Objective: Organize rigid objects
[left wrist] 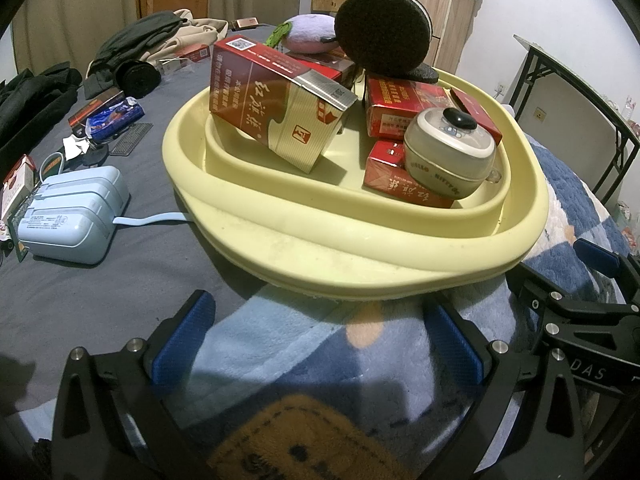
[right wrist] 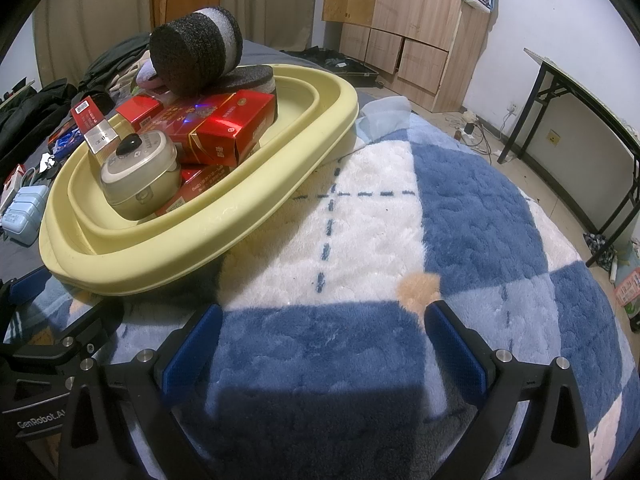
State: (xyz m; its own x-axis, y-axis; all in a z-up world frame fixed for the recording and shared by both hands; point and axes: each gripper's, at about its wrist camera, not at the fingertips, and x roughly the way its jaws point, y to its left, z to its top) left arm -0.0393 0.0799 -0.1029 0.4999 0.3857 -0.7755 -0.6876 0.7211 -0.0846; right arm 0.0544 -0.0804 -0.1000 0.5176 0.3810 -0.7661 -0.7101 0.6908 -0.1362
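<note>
— Our left gripper (left wrist: 316,340) and right gripper (right wrist: 320,344) both gape wide and empty over the checked blanket (right wrist: 480,200).

— And the goods?

— Just beyond us, the yellow basin (left wrist: 360,248) holds the red cartons (left wrist: 276,96), a lidded tin (left wrist: 448,152) and a dark foam roll (left wrist: 380,32).

— So mostly done, we judge; far left, the blue device (left wrist: 76,212) and small packets (left wrist: 116,114) lie outside.

1 basin (left wrist: 360,248), 2 sponges (left wrist: 380,36), 1 tin (left wrist: 448,152)
</note>
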